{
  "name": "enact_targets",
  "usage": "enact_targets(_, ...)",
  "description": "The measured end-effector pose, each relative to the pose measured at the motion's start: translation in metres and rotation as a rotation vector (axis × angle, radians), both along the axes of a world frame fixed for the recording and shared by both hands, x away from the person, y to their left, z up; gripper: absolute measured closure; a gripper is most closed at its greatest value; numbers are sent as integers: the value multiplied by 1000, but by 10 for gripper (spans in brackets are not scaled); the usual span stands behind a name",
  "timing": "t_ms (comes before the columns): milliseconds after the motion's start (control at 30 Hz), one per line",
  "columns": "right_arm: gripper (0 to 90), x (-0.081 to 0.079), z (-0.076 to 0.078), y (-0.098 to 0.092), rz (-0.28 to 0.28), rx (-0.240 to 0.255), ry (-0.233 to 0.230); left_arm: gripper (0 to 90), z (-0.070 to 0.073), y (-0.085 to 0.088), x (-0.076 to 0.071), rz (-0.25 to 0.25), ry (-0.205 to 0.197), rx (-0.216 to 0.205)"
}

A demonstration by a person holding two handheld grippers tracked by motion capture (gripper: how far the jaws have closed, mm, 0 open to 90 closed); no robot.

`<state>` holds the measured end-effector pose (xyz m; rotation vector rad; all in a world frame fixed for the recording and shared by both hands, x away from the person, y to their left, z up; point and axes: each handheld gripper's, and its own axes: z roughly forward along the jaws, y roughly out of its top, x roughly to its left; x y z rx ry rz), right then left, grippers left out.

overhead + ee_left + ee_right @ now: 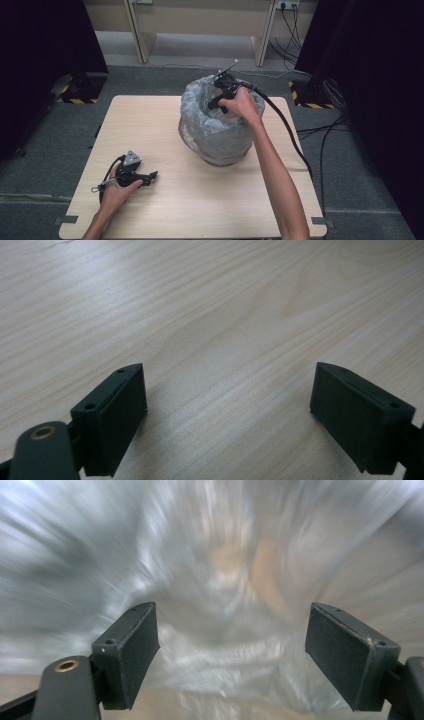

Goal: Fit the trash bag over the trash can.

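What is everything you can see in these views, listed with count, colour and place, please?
Bin: one, round, far right half of the table, lined with the bag.
Plastic bag: one, translucent grey, lining the bin and folded over its rim.
Table: one, light wood, centre of the high view.
Floor cables: several, black, on the grey carpet at right.
Hazard tape: yellow and black strips, at the dark stands' feet.
Left gripper: black, jaws open, resting on the table, near left.
Right gripper: black, jaws open, reaching into the bag's mouth.
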<state>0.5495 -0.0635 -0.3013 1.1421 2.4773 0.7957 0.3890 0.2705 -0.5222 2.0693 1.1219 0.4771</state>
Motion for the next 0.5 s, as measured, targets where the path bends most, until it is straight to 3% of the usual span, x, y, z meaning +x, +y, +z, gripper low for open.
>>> enact_targets(33, 218, -4, 6, -2, 3, 60, -43, 140, 0, 0, 0, 0, 0, 0)
enact_targets(67, 219, -5, 14, -3, 8, 104, -26, 140, 0, 0, 0, 0, 0, 1)
enact_targets(133, 221, -9, 27, -4, 8, 145, -58, 140, 0, 0, 0, 0, 0, 0)
enact_targets(300, 218, -12, 52, -15, -31, 167, -101, 140, 0, 0, 0, -2, 1, 3)
enact_targets(500, 217, -18, 68, -53, -80, 204, -142, 140, 0, 0, 0, -1, 0, 1)
